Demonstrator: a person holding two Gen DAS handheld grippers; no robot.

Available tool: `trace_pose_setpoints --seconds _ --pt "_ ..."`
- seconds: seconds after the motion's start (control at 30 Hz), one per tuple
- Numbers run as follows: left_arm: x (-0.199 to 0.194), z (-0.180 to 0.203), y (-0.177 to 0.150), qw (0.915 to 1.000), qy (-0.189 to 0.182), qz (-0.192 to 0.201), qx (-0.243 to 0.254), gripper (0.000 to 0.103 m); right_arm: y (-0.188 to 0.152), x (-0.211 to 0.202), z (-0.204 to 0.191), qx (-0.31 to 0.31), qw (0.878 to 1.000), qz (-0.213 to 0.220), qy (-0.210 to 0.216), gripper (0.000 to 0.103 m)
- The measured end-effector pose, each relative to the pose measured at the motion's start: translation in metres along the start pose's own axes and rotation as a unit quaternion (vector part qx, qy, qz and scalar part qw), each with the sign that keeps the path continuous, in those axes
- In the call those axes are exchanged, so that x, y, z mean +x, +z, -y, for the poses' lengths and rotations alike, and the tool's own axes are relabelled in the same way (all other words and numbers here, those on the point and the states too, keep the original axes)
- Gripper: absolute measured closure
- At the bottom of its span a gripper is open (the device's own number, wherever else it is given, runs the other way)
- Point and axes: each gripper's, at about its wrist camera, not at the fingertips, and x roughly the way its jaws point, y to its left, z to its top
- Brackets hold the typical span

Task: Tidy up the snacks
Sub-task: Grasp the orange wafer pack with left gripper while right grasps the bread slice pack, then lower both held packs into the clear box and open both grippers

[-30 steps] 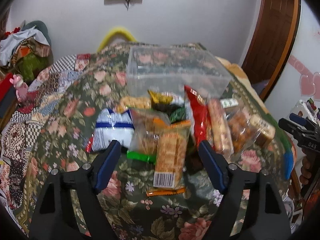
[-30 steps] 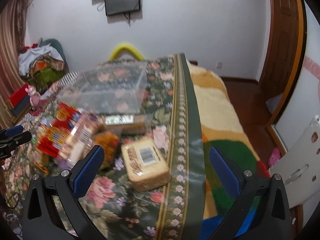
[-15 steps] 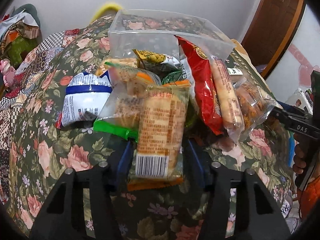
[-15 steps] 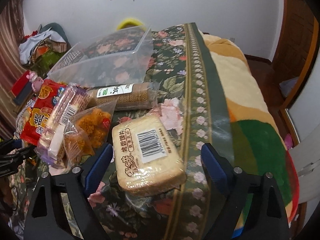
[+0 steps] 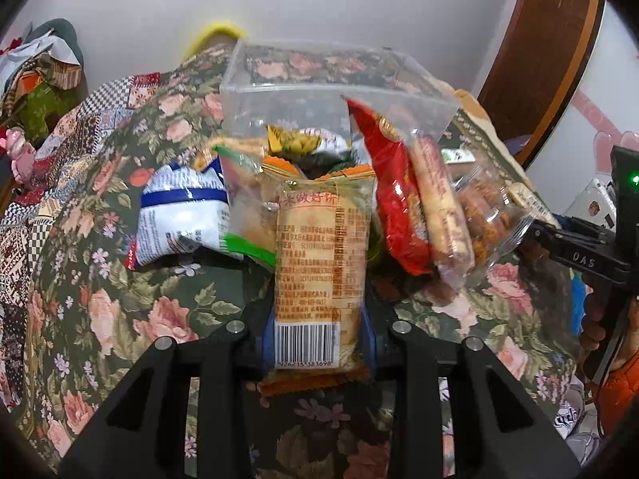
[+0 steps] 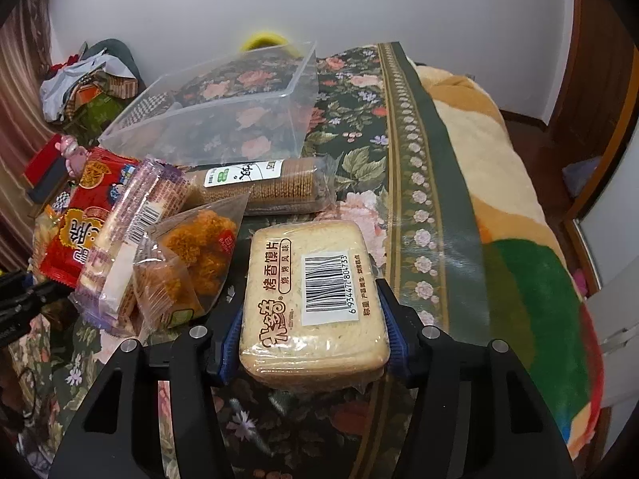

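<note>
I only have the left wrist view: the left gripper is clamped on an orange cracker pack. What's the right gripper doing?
Observer: The right gripper has just been closing; its pads press both sides of a pale bread pack.
Operator: Is that pack in the bin?
Observer: No, it lies on the floral cloth, nearer the camera than the clear bin and apart from it.
Operator: Which face is up?
Observer: The barcode label faces up.
</note>
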Motion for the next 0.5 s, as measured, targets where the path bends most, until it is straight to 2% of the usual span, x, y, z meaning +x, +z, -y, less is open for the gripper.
trace_pose_setpoints --seconds 0.27,0.5 --pt "-0.031 0.000 0.016 0.9991 0.001 0.042 0.002 0.069 0.011 -0.022 -0.002 -0.002 0.999 0.035 -0.005 0.049" --pt "-0.057 0.007 0.049 0.9953 -0.002 0.096 0.016 0.069 0.035 -0.044 -0.011 -0.010 0.996 0.085 -0.002 0.049"
